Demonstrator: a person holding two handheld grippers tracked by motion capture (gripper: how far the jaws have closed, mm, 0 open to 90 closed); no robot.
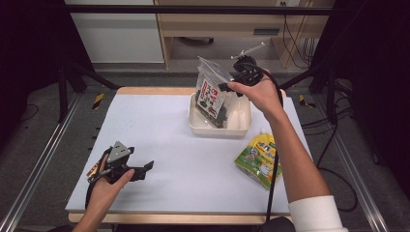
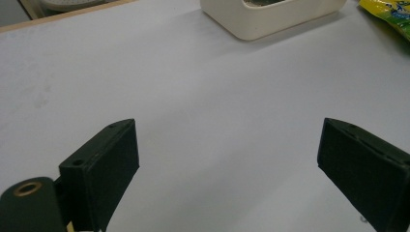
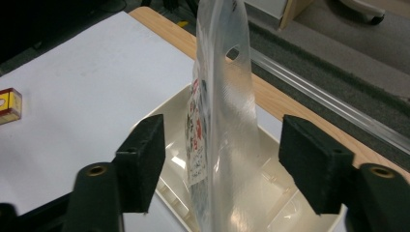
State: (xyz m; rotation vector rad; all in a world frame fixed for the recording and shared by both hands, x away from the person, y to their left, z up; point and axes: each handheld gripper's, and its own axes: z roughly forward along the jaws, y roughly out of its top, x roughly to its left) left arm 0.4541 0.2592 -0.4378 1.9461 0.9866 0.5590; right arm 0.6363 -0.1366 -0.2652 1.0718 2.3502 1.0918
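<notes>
A clear packet (image 1: 211, 92) with a red-and-white label and dark contents stands on end in a white bin (image 1: 241, 128). My right gripper (image 1: 226, 87) is at the packet's upper edge, above the bin. In the right gripper view the packet (image 3: 220, 96) rises between the two jaws, which stand wide apart and touch neither side of it, so the right gripper (image 3: 222, 159) is open. My left gripper (image 1: 145, 170) rests low over the table at the front left, open with nothing between its jaws (image 2: 227, 159).
A yellow-green pouch (image 1: 258, 157) lies flat on the white mat, right of centre, just in front of the bin (image 2: 270, 21). A small red-and-yellow box (image 3: 9, 104) sits on the mat near the left hand. Dark frame posts and rails flank the table.
</notes>
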